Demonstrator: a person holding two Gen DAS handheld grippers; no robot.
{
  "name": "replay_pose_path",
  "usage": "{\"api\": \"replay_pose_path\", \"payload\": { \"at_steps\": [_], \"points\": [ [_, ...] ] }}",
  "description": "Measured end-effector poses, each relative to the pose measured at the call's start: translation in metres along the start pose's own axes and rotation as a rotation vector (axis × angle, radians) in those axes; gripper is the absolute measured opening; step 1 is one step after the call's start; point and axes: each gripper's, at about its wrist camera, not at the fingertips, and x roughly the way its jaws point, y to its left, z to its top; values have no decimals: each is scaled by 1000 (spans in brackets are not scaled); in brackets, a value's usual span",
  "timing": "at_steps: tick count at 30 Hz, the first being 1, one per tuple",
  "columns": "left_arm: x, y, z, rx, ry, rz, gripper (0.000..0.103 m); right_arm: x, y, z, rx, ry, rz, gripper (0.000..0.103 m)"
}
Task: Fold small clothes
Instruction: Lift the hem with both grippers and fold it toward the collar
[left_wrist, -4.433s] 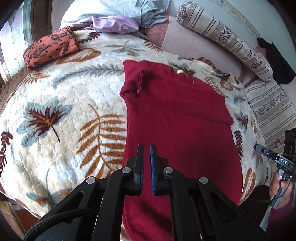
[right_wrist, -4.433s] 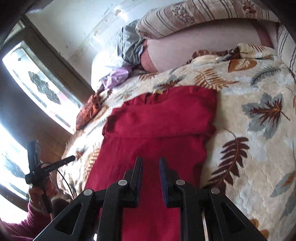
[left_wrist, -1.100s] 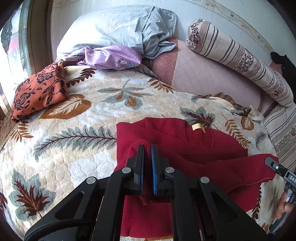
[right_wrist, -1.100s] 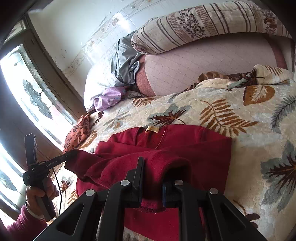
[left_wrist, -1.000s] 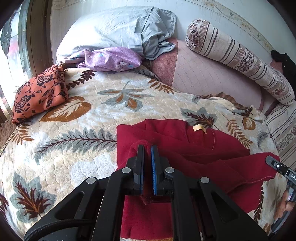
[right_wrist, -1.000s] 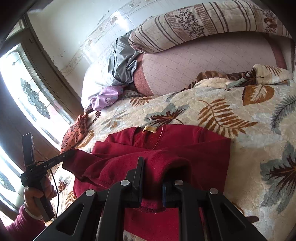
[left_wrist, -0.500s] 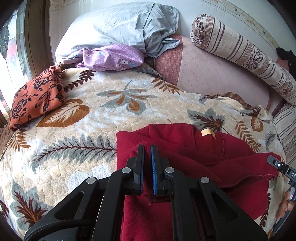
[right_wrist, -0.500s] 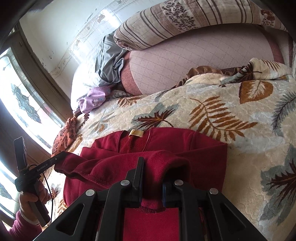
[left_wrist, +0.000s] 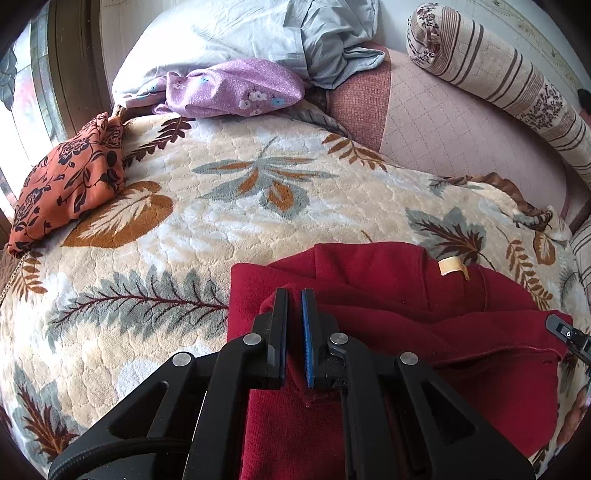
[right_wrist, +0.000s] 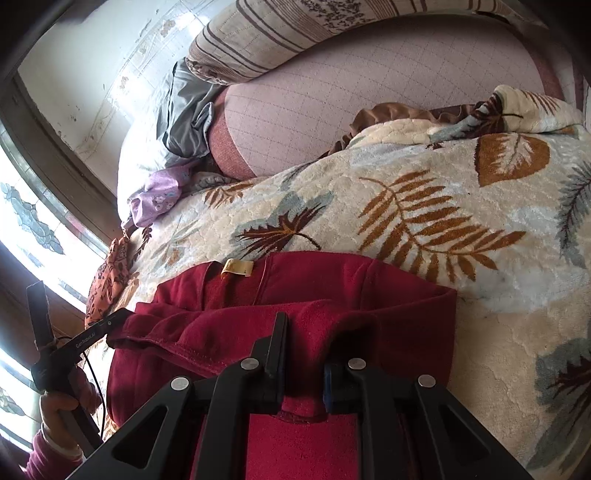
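Red fleece: the garment lay on the leaf-print blanket, its lower part lifted and doubled toward the collar, where a tan label showed. The left gripper pinched a fold of the hem at one corner; the right gripper pinched the other, cloth bunched between its fingers. The hem edge stretched between them above the lower layer. Bare blanket lay beyond the collar up to the pink mattress. An orange cloth sat well apart.
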Motion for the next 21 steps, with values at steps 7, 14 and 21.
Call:
{"api": "replay_pose_path", "payload": {
  "at_steps": [7, 14, 21],
  "points": [
    [10, -2, 3, -10, 10, 9, 6, 9, -6, 6, 40, 1, 9, 13],
    [6, 6, 6, -50, 29, -56, 7, 0, -22, 10, 175, 40, 104, 15],
    [-10, 9, 10, -70, 8, -80, 22, -13, -9, 10, 119, 50, 94, 16]
  ]
}}
